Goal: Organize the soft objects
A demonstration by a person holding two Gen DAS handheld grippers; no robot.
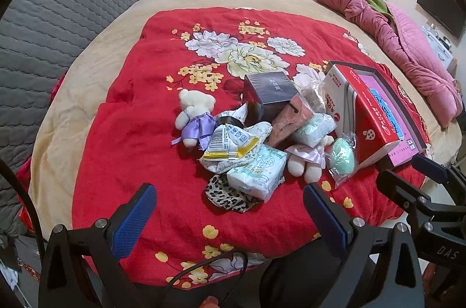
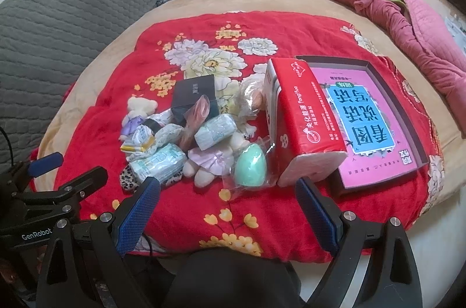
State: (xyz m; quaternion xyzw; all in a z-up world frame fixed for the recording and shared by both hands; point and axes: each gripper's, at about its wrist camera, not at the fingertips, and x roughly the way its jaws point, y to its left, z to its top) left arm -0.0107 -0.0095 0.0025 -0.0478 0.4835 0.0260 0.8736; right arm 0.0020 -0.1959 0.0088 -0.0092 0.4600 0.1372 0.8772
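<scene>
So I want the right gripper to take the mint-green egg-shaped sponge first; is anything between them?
Nothing visible does. The right gripper is open, with only bare red floral blanket between it and the mint-green egg-shaped sponge. The sponge sits in a clear plastic bag, beside the red tissue pack.

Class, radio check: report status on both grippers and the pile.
Left gripper open, empty. Right gripper open, empty. Soft pile untouched on red quilt; mint sponge nearest. Tissue pack leans against tray.
</scene>
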